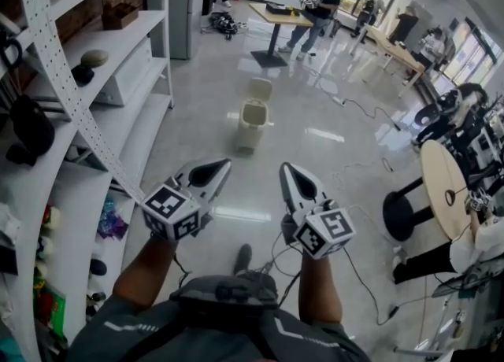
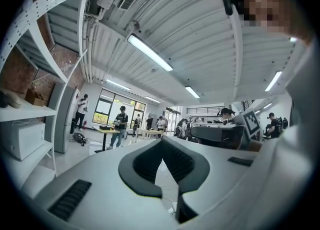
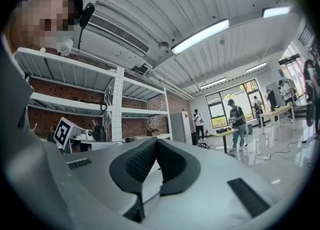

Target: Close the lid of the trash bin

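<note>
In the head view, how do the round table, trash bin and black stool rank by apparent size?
Largest: round table. Then trash bin and black stool, which look about alike; the bin stands farther off.

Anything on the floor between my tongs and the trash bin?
Nothing visible. Bare floor runs from the left tongs and right tongs to the trash bin, its lid up. Cables lie off to the right, shelving to the left.

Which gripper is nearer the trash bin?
Left, only marginally: the left gripper hangs short of the trash bin, toward its left; the right gripper toward its right. Neither touches it.
</note>
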Tool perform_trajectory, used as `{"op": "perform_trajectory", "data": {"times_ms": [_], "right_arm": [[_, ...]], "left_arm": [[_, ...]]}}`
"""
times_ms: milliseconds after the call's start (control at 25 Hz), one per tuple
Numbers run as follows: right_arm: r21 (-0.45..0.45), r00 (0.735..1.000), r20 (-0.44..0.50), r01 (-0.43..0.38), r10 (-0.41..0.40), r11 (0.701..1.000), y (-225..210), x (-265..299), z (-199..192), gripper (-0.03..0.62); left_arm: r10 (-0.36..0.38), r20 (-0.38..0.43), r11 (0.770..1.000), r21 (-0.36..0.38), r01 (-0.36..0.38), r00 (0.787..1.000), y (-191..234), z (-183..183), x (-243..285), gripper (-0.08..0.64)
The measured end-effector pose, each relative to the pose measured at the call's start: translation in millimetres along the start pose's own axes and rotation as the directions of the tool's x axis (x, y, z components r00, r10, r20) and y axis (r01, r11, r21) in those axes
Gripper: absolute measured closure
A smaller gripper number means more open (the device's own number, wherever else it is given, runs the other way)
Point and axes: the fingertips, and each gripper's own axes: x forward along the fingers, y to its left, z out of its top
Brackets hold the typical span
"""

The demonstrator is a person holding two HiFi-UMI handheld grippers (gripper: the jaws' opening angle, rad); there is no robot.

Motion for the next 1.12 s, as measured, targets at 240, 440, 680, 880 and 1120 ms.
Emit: {"op": "perform_trajectory", "data": {"times_ms": [240, 440, 680, 880, 1120], "right_arm": [[0.025, 1.0, 0.018, -0.005, 0.005, 1.0, -77, 31, 12, 0.581], [0.035, 0.999, 0.026, -0.024, 0.023, 0.999, -143, 49, 24, 0.581], [0.015, 0.999, 0.025, -0.038, 0.038, 0.999, -203, 65, 26, 0.581], [0.055, 0.999, 0.019, -0.032, 0.031, 0.998, -232, 101, 22, 0.581], [0.053, 1.0, -0.008, 0.025, -0.025, 0.998, -261, 148, 20, 0.581]], "left_arm": [[0.009, -0.013, 1.0, 0.022, -0.008, 1.0, 27, 5, 72, 0.56], [0.019, 0.005, 1.0, -0.001, -0.019, 1.0, 40, 14, 134, 0.56], [0.04, 0.001, 0.999, -0.014, -0.04, 0.999, 57, 16, 190, 0.56], [0.038, -0.036, 0.999, -0.016, -0.038, 0.999, 92, 12, 225, 0.56], [0.005, -0.056, 0.999, -0.053, -0.008, 0.998, 142, 0, 265, 0.56]]}}
